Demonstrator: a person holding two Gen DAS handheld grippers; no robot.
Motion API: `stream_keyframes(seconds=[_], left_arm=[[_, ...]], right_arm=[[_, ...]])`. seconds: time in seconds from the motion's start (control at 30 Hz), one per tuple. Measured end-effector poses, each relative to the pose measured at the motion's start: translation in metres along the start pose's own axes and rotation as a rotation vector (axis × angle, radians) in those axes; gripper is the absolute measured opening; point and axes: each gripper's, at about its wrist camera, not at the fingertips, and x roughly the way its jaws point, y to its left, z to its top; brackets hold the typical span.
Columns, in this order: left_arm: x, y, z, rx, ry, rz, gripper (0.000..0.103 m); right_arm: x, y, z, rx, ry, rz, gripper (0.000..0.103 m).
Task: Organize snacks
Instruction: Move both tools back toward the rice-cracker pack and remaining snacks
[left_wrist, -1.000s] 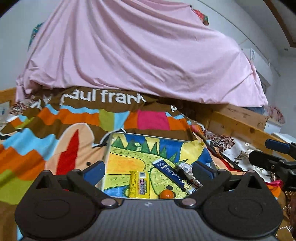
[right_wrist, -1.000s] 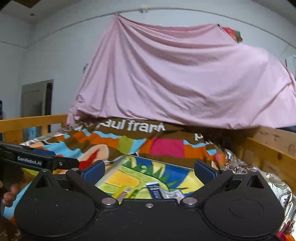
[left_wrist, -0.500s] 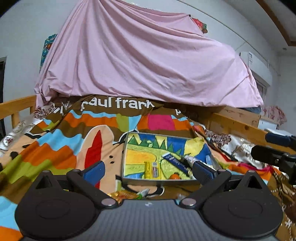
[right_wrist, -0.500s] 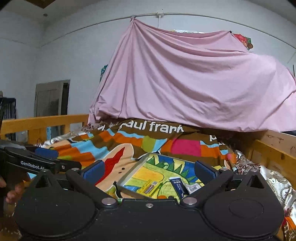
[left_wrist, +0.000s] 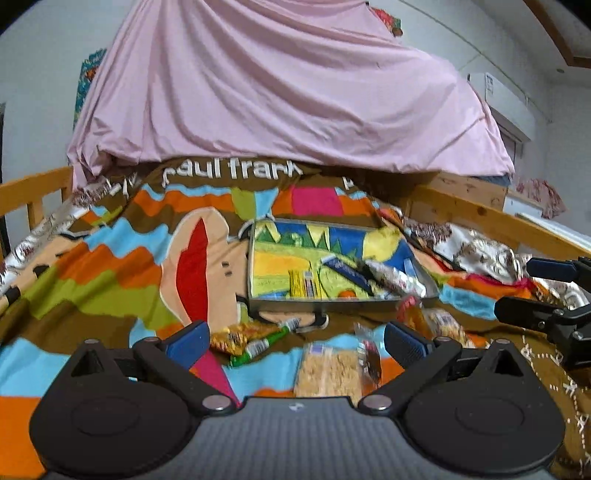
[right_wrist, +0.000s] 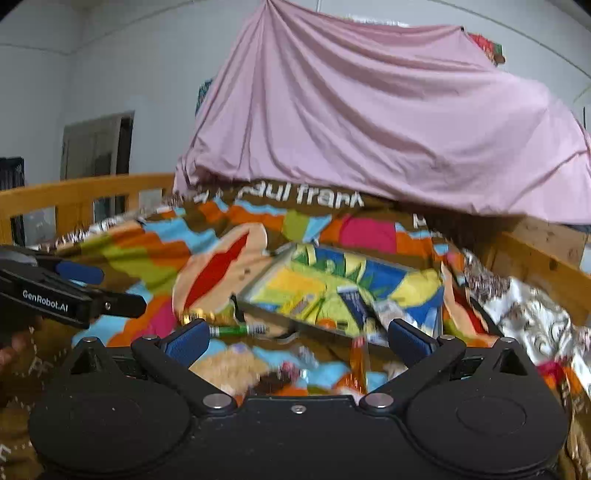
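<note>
Above a bed's near edge, both grippers, left (left_wrist: 295, 341) and right (right_wrist: 295, 339), are held with jaws wide and empty; loose snacks (left_wrist: 328, 373) beside the tray (left_wrist: 258, 300) are best approached slowly and pinched mid-wrapper.

Even, kinda dim indoor light, heavy fisheye warp with dark corners, and motion blur smearing both frames' lower middle.
</note>
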Motion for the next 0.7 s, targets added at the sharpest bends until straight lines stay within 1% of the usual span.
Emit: stream_keyframes(seconds=[0.2,0.33,0.7], left_arm=[[0.010,0.002,-0.017,0.037,0.077,0.008,0.103],[0.016,0.005,-0.024,0.033,0.117,0.009,0.103],[0.030,0.007,-0.033,0.060,0.168,0.010,0.103]], right_arm=[[0.006,0.004,-0.017,0.006,0.074,-0.006,0.102],[0.013,0.003,-0.024,0.020,0.104,-0.004,0.102],[0.035,0.001,-0.034,0.023,0.160,0.005,0.102]])
